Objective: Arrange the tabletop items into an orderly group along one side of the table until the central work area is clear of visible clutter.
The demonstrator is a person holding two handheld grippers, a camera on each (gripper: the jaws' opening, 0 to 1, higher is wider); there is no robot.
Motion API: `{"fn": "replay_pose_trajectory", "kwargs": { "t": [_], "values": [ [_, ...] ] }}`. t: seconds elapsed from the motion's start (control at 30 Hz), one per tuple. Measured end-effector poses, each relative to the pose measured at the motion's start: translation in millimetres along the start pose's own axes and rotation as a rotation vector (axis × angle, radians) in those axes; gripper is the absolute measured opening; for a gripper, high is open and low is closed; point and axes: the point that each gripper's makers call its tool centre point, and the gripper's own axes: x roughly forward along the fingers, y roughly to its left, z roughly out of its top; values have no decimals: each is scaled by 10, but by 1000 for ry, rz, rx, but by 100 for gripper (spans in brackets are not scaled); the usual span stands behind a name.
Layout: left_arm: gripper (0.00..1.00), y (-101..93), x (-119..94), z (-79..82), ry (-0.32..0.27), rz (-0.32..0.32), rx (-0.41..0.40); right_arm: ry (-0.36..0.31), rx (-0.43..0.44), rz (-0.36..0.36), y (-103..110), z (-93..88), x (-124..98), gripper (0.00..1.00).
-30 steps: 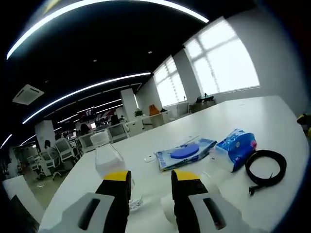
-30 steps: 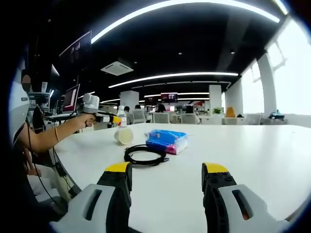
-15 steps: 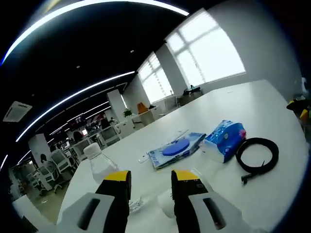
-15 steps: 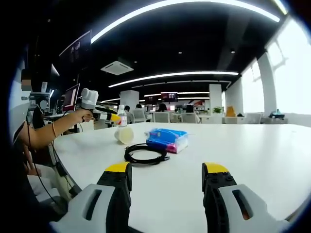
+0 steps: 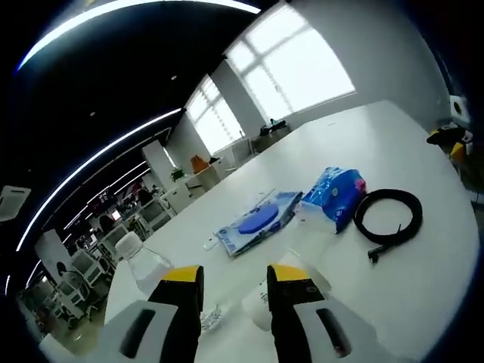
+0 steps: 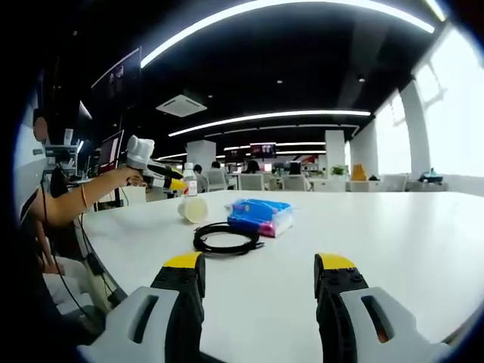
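Items: cup point(image 5: 281, 291), bottle point(image 5: 144, 266), tissues point(image 5: 333, 195), cable point(image 5: 389, 215) are spread on the surface point(image 6: 393, 227).
Left gripper point(image 5: 233, 277): jaws parted, empty, held over the cup.
Right gripper point(image 6: 259, 265): jaws released, empty.

on the table point(image 6: 423, 227), cable point(image 6: 224, 239) lies between cup point(image 6: 192, 210) and tissue pack point(image 6: 260, 215).
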Motion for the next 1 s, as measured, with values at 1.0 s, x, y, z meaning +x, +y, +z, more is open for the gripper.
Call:
{"fn": "replay_pose_trajectory", "kwargs": {
  "t": [1.0],
  "values": [
    [34, -291, 44, -107, 73, -265, 168, 26, 1, -27, -90, -93, -31, 56]
  ]
}}
